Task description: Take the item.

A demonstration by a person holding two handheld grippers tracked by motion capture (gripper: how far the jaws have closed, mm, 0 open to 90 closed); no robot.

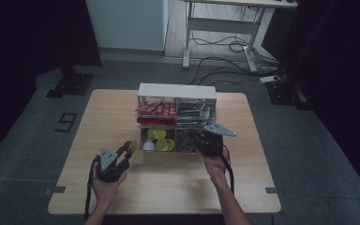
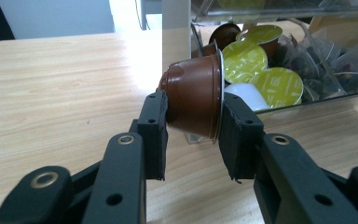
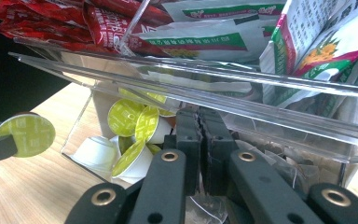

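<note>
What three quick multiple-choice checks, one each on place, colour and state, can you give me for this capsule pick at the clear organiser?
1. Where does the capsule held by the left gripper sit?
A. Outside the clear organiser, left of its lower front
B. In the upper tier with the red packets
C. On the floor

2. What colour is that capsule's body?
A. White
B. Brown
C. Blue

3. How do the right gripper jaws stand?
A. Wide open
B. Pressed together
C. Clamped on a red packet

Answers: 1 A, the high view shows it over bare table beside the organiser. 2 B, the left gripper view shows a brown cup. 3 B, the right gripper view shows the jaws meeting at the lower compartment.
</note>
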